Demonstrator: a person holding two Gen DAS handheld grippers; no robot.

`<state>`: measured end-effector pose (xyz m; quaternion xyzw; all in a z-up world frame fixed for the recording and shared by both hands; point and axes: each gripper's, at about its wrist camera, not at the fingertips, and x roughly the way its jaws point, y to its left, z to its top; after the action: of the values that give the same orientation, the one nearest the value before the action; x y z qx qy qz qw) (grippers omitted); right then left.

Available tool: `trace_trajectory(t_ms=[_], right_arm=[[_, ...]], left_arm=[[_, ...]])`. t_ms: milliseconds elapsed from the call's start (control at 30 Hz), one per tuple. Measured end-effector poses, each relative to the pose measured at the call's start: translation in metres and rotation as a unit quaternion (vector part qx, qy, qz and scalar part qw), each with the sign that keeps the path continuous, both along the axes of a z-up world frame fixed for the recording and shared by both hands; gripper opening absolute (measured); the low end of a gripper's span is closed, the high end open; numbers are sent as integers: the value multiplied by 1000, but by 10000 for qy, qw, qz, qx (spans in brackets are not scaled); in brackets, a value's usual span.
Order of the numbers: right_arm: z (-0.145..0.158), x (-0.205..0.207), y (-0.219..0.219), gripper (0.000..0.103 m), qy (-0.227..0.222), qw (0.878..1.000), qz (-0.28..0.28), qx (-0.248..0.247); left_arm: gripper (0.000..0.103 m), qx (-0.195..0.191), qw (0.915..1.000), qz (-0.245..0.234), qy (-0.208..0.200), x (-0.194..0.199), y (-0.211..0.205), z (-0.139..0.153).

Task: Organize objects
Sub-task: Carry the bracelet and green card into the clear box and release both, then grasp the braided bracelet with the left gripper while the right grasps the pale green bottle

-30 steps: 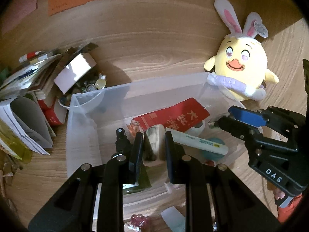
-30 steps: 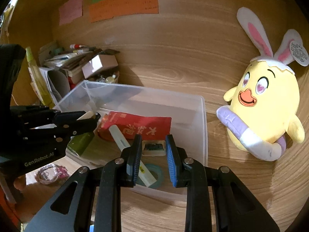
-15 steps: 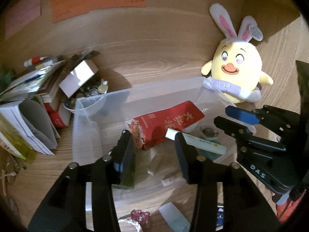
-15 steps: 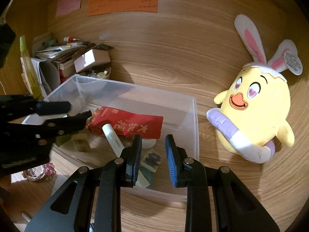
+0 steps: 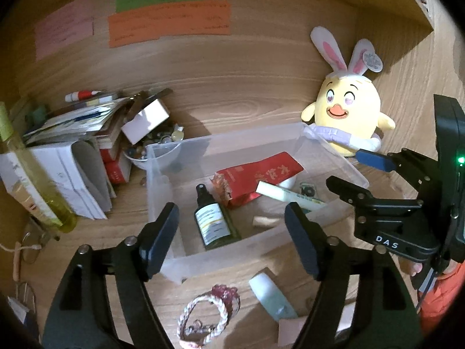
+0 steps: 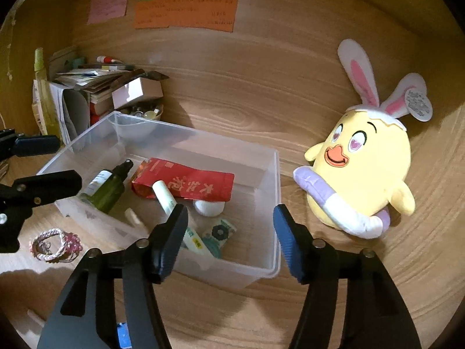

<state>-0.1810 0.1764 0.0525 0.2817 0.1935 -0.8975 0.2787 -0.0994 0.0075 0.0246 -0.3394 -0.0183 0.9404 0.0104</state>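
A clear plastic bin (image 5: 232, 256) (image 6: 255, 273) sits on the wooden desk. Inside lie a green spray bottle (image 5: 213, 221) (image 6: 106, 184), a red packet (image 5: 258, 179) (image 6: 183, 183), a white tube (image 5: 287, 195) (image 6: 165, 197), a small beige piece (image 5: 263, 221) and a small patterned packet (image 6: 219, 231). My left gripper (image 5: 232, 235) is open and empty above the bin's near edge. My right gripper (image 6: 226, 237) is open and empty over the bin's right part. A braided bracelet (image 5: 207, 311) (image 6: 55, 244) and a pale tube (image 5: 271, 296) lie on the desk outside the bin.
A yellow chick plush with rabbit ears (image 5: 345, 119) (image 6: 366, 168) leans to the bin's right. A pile of books, papers and a small box (image 5: 87, 145) (image 6: 96, 93) stands at the left, with a yellow-green bottle (image 5: 35, 180). Sticky notes (image 5: 168, 20) hang on the back panel.
Both grippers opened and pulled back from the bin. The left let go of the small beige piece and the right let go of the small packet; both now lie in the bin.
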Motion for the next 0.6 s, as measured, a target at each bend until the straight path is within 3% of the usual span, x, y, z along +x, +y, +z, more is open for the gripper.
trace_trajectory(t_ms=[200, 333, 600], right_arm=[[2, 15, 9, 63, -102, 9999, 16, -98], [2, 25, 15, 73, -172, 9997, 45, -176], [-7, 45, 21, 73, -363, 9990, 156, -190]], left_arm=[[85, -49, 10000, 66, 32, 20, -7, -1], [89, -49, 9999, 126, 16, 35, -14, -4], [90, -54, 9992, 287, -281, 52, -31, -28]])
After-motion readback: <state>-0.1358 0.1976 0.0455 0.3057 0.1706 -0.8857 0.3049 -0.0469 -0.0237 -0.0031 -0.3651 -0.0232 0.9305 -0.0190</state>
